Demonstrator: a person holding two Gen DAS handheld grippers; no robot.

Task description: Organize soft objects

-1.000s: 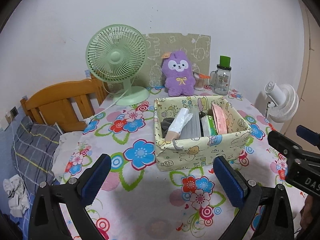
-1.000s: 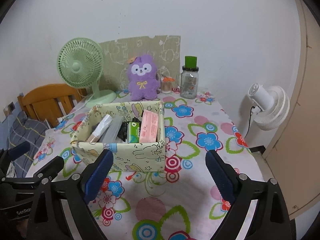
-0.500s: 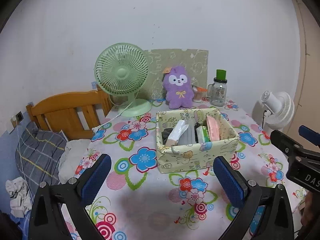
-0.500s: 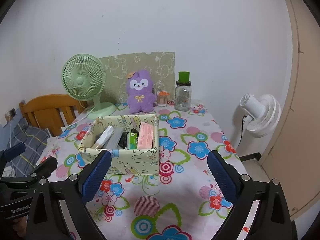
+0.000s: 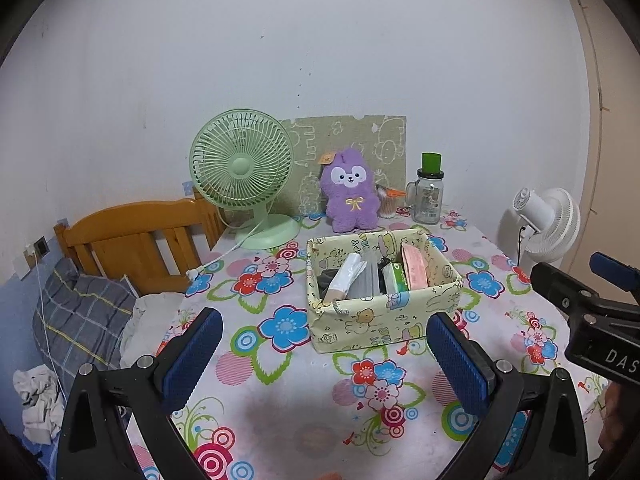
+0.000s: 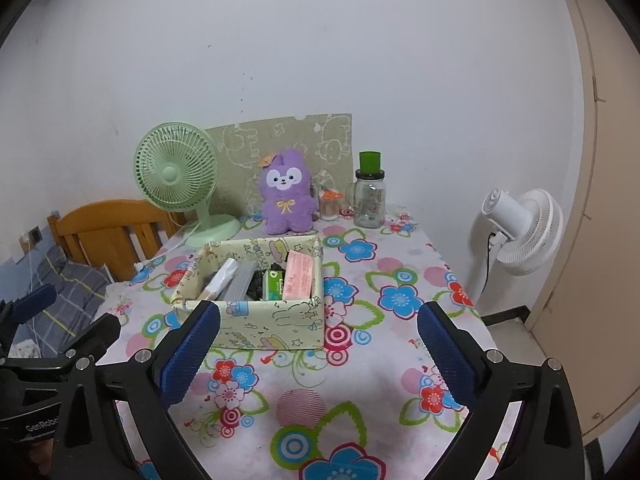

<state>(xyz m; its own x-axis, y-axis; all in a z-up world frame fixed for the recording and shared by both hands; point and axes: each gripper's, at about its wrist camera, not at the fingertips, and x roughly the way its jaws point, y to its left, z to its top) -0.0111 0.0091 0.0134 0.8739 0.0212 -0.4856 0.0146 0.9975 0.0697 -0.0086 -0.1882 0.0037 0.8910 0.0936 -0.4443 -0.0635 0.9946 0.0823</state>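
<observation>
**Desk:** What is on the worktop [image 5: 304,412]?

**Photographer:** A floral cloth covers it. Near the middle stands a pale yellow fabric storage box [image 5: 380,316] printed with cartoon animals, seen in the right wrist view too [image 6: 272,324]. Upright inside it are a white wrapped packet [image 5: 348,276], a grey packet just beside that, a small green carton [image 5: 398,278] and a pink pack [image 5: 416,266] against the box's right wall. Something dark lies lower in the box; I cannot tell what.

**Desk:** And the soft toy?

**Photographer:** The purple plush toy [image 5: 352,196] sits upright at the far edge, outside the box and behind it, against a green patterned board [image 5: 360,136] that leans on the wall. A green desk fan [image 5: 244,168] stands to its left, a glass jar with a green lid [image 5: 429,196] to its right, with a small cup of sticks between toy and jar.

**Desk:** The grippers?

**Photographer:** Both hover over the near edge, well short of the box. The left gripper [image 5: 324,356] has its blue pads spread wide with nothing between them. The right gripper [image 6: 316,354] is opening at this moment, also with nothing in it; from the left wrist view it shows at the right edge [image 5: 592,304].

**Desk:** Surroundings?

**Photographer:** A wooden headboard [image 5: 132,240] and plaid bedding [image 5: 80,320] at left, a white standing fan [image 6: 520,228] at right.
</observation>
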